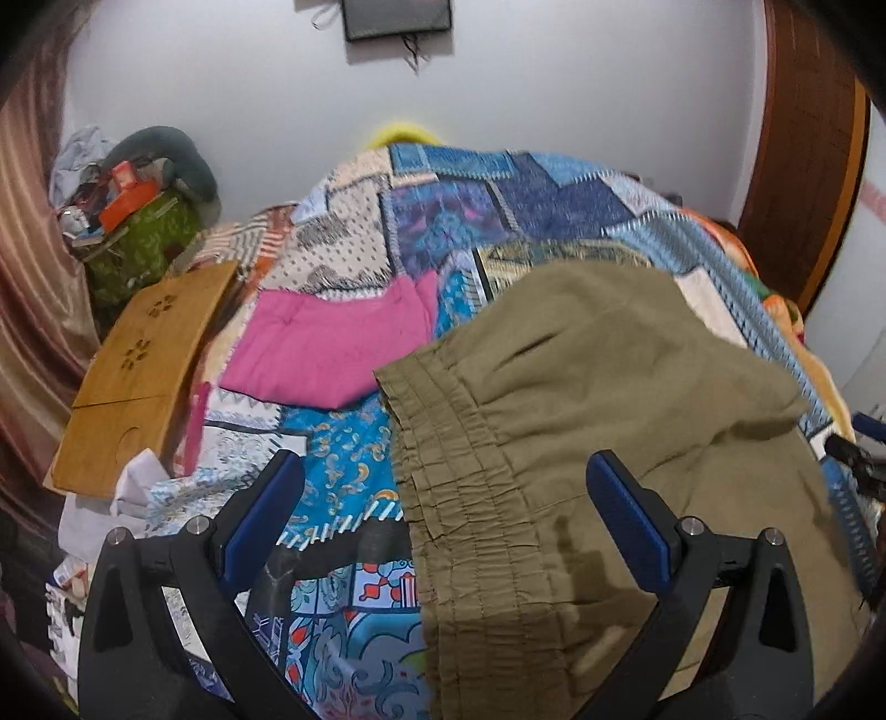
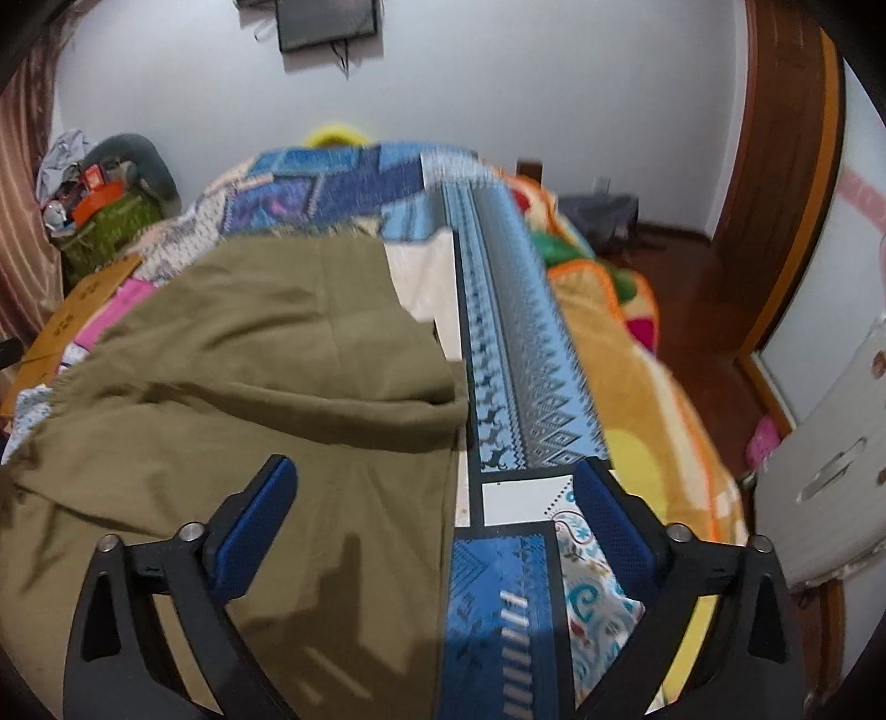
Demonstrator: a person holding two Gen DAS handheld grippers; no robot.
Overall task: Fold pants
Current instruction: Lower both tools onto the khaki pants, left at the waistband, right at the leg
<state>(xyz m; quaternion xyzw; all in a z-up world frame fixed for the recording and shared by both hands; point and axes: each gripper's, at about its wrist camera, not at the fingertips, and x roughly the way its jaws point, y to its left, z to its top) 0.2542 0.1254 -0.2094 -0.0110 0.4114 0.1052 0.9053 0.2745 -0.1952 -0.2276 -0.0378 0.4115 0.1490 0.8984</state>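
Both tools – left tool, right tool – hung wide open, empty, over the soft, floppy olive-green cotton pants; I'd grab the gathered elastic waistband – least slippery.

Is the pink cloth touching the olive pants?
Cannot tell. In the left wrist view the pink cloth reaches the olive pants' waistband corner, but overlap hides any contact or gap.

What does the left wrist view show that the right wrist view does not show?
Only the left wrist view shows the gathered waistband of the olive pants and the whole folded pink cloth. Only the right wrist view shows the orange blanket, the wooden floor and the pants' right edge. Both show the patchwork bedcover, the wall screen, and an open claw holding nothing: left claw, right claw.
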